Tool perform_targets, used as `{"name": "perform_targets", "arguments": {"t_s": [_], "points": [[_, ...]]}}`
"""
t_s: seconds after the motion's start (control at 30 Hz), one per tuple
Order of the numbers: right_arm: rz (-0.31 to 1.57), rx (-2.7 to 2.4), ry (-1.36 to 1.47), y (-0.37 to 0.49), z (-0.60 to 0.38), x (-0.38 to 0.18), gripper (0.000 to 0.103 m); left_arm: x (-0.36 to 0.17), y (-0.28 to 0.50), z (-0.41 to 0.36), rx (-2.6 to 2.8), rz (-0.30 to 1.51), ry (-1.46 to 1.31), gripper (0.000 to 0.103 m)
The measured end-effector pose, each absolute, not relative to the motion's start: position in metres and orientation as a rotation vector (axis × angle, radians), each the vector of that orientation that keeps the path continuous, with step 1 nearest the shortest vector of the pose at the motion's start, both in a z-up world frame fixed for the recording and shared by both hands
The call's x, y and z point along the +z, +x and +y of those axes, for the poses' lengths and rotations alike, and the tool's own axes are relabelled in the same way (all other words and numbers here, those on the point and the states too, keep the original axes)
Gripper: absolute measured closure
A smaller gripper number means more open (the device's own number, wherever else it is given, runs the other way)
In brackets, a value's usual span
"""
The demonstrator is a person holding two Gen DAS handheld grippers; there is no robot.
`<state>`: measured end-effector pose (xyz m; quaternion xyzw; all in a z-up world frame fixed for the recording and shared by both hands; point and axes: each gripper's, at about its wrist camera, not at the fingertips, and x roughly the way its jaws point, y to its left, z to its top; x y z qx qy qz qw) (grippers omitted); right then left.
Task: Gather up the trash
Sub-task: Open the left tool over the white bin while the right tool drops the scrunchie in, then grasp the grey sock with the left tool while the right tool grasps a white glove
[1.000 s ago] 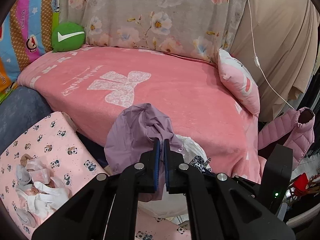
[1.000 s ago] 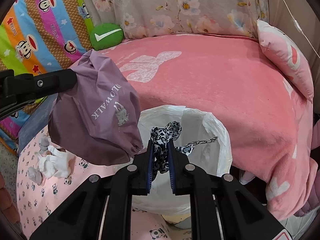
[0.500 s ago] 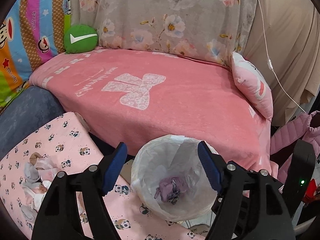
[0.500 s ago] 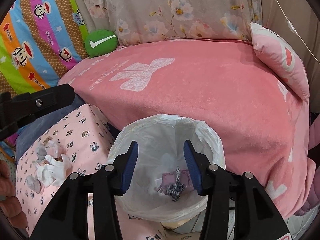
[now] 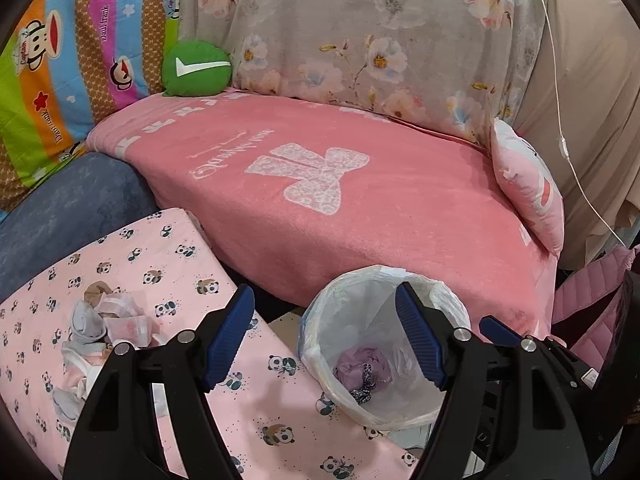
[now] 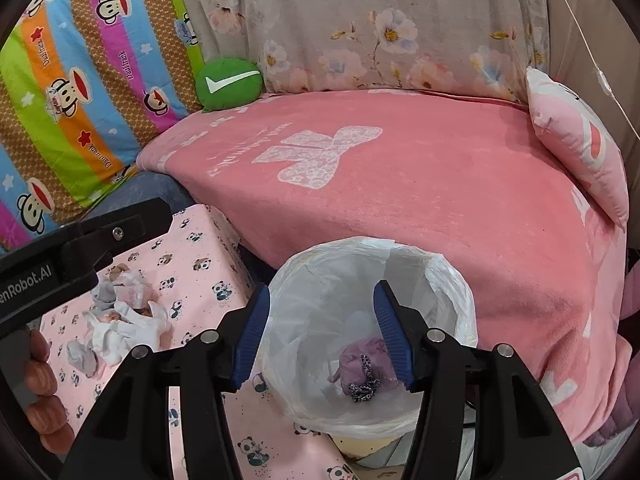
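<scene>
The heap of crumpled white tissues (image 5: pixel 100 328) lies on the panda-print cushion (image 5: pixel 280 412), below and to the left of both pairs of jaws, with no clear long axis; I judge the left gripper (image 5: pixel 324 336) the nearer, the right gripper (image 6: pixel 318 330) hanging over the lined bin (image 6: pixel 460 292). One heap remains, its pieces too tangled to count; one purple cloth (image 6: pixel 360 356) and one leopard-print scrap (image 6: pixel 363 388) lie in the one bin. The left jaws stand wide and empty; the right jaws are opening, nothing between them.

A sofa under a pink blanket (image 5: pixel 360 200) fills the room. Floral fabric (image 5: pixel 380 40) drapes its back; a striped cartoon-monkey cover (image 6: pixel 80 80) hangs at the left end.
</scene>
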<state>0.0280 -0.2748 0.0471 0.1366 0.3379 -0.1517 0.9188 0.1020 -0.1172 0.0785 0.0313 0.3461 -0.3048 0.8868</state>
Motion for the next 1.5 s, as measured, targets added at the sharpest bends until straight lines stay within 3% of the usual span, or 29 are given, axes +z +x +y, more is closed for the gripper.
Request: {"name": "perform_targets", "arguments": {"t_s": [0.57,0.87,1.07,1.5], "points": [[0.701,-0.204,0.209,0.047,-0.203,0.058,0.047,0.062,0.120,-0.030,-0.445,0.742,-0.003,0.027],[0.721,-0.148,0.177,0.059,-0.164,0.055,0.042,0.052,0.123,0.014,-0.353,0.742,-0.021,0.018],[0.743,-0.118,0.161,0.070,-0.137,0.046,0.042,0.036,0.128,0.046,-0.280,0.771,-0.035,0.012],[0.821,-0.053,0.138,0.104,-0.091,0.004,0.042,-0.015,0.140,0.117,-0.118,0.880,-0.062,0.012]]}}
